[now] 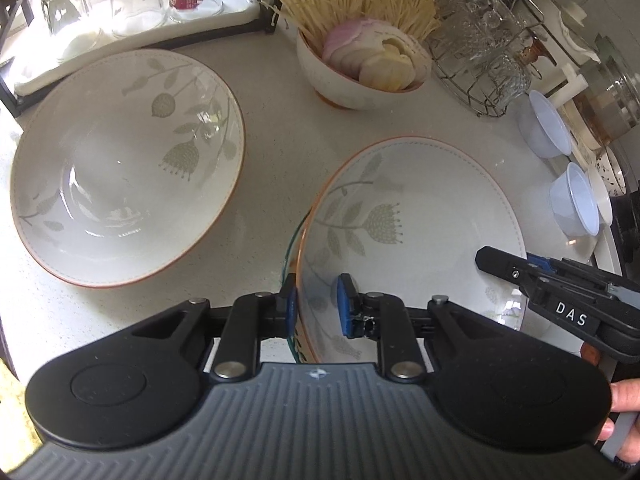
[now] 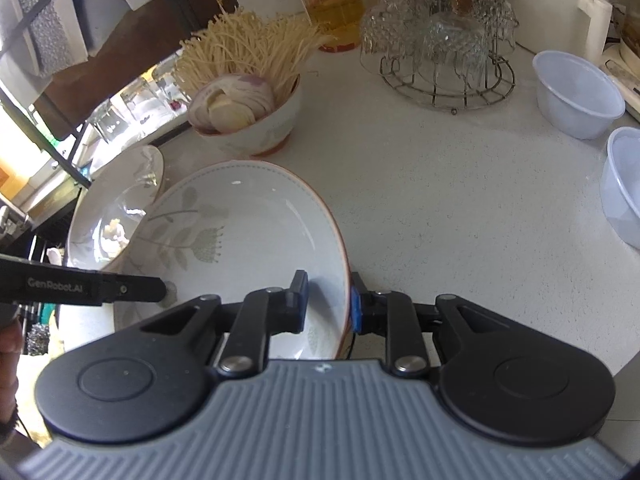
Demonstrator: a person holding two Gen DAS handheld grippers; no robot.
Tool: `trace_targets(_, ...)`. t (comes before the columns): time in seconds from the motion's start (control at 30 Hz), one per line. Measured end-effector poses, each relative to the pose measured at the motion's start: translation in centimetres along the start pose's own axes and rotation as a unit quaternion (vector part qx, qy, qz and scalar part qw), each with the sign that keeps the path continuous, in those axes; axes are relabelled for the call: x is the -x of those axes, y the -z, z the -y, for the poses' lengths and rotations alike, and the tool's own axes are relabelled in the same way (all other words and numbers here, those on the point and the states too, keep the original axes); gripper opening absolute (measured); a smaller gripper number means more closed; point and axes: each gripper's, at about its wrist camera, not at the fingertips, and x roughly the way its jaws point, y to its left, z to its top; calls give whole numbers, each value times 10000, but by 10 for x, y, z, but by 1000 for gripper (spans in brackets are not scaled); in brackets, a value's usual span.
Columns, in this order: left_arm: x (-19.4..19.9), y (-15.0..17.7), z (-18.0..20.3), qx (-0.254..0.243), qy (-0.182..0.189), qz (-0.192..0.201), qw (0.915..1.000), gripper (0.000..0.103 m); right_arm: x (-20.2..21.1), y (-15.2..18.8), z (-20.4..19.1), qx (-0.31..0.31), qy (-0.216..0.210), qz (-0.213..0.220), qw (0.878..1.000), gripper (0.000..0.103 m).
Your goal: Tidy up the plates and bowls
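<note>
Left to right: a second floral bowl sat alone on the surface. Our left gripper pinched the near-left rim of the floral bowl; our right gripper pinched its opposite rim. Glassware rack stood well behind. Risk, we judged: glazed rim slipping if one grip eased, tipping the bowl.

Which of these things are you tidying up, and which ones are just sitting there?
Part of the job:
- near floral bowl, gripped at its rim by left gripper and right gripper
- second floral bowl

Just sitting there:
- bowl of noodles and sliced vegetables
- glasses on the wire rack
- two plastic tubs
- upturned glasses on the white tray
</note>
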Motion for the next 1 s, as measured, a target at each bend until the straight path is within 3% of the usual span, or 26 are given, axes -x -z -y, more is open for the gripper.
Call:
trace_targets(0.37, -9, 2, 1, 94, 28, -76, 9999, 23, -11, -1, 11, 15, -146, -237, 9996, 25)
trace_targets(0.83, 13, 24, -18, 872, 340, 91, 9956, 25, -17, -2, 15, 107, -395, -314, 9987, 23)
trace_targets(1.0, 23, 39, -17, 1188, 251, 244, 9923, 33, -16, -1, 19, 107, -516, -298, 9982, 23)
